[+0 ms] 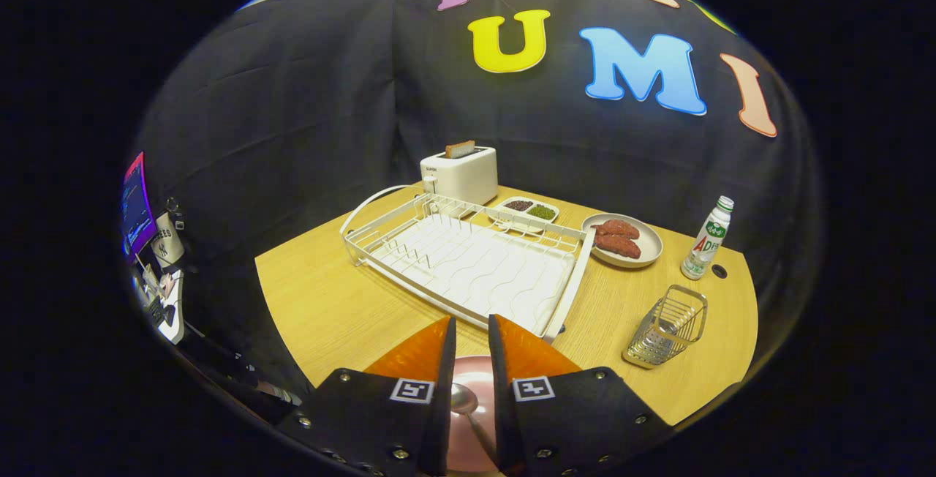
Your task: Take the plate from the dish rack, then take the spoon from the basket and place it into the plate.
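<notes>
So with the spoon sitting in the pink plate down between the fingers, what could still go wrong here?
Two risks. The spoon lies in the pink plate right between the fingers, which stand a little apart; a sideways pull-back could catch it and flick it out. The plate seems to sit near the wooden table's front edge, so a nudge might push it off.

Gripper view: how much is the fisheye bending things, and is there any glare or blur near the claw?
Gripper view: the dish rack and the table edge bow visibly; the far bottle stays sharp; a soft sheen lies on the pink plate and spoon between the claw fingers, which look slightly soft up close.
</notes>
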Demonstrator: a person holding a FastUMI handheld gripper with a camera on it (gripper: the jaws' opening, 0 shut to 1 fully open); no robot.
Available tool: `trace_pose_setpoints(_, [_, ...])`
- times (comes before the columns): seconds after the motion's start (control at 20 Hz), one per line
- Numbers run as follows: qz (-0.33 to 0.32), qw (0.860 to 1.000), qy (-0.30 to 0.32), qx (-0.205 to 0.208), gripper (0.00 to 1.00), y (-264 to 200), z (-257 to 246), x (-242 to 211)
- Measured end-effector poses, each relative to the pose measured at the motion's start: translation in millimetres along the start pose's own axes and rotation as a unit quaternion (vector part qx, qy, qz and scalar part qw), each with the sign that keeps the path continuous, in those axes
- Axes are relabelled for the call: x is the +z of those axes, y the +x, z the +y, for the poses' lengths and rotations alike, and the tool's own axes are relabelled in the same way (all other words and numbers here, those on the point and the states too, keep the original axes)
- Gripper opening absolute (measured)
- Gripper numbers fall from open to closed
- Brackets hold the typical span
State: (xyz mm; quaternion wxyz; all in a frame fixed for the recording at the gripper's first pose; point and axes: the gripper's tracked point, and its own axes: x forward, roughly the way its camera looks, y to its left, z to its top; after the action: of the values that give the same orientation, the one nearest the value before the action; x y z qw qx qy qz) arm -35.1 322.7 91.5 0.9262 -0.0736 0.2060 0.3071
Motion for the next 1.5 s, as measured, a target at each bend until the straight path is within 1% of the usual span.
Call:
trace_pose_setpoints(0.25, [-0.069,0.995,0.003,-0.067,0.25,-36,-36,42])
trace_pose_setpoints(0.5, [-0.113,0.984,0.024,-0.134,0.25,-74,-70,62])
trace_pose_setpoints(0.65, [-0.134,0.974,0.031,-0.18,0.25,-100,-96,75])
trace_pose_setpoints(0.75, [-0.15,0.964,0.037,-0.215,0.25,-122,-114,83])
trace_pose_setpoints(0.8, [-0.157,0.958,0.04,-0.235,0.27,-132,-124,89])
trace_pose_setpoints(0.85, [-0.166,0.954,0.046,-0.246,0.31,-147,-130,92])
trace_pose_setpoints(0.95, [-0.179,0.945,0.056,-0.268,0.99,-154,-145,97])
trace_pose_setpoints(1.0, [-0.188,0.94,0.061,-0.278,0.95,-165,-151,99])
trace_pose_setpoints(1.2, [-0.189,0.933,0.093,-0.291,0.96,-174,-168,84])
trace_pose_setpoints(1.3, [-0.188,0.93,0.097,-0.3,0.96,-176,-181,78])
trace_pose_setpoints(1.4, [-0.186,0.929,0.094,-0.306,0.96,-177,-194,69])
trace_pose_setpoints(1.5, [-0.186,0.93,0.094,-0.303,0.96,-173,-207,64])
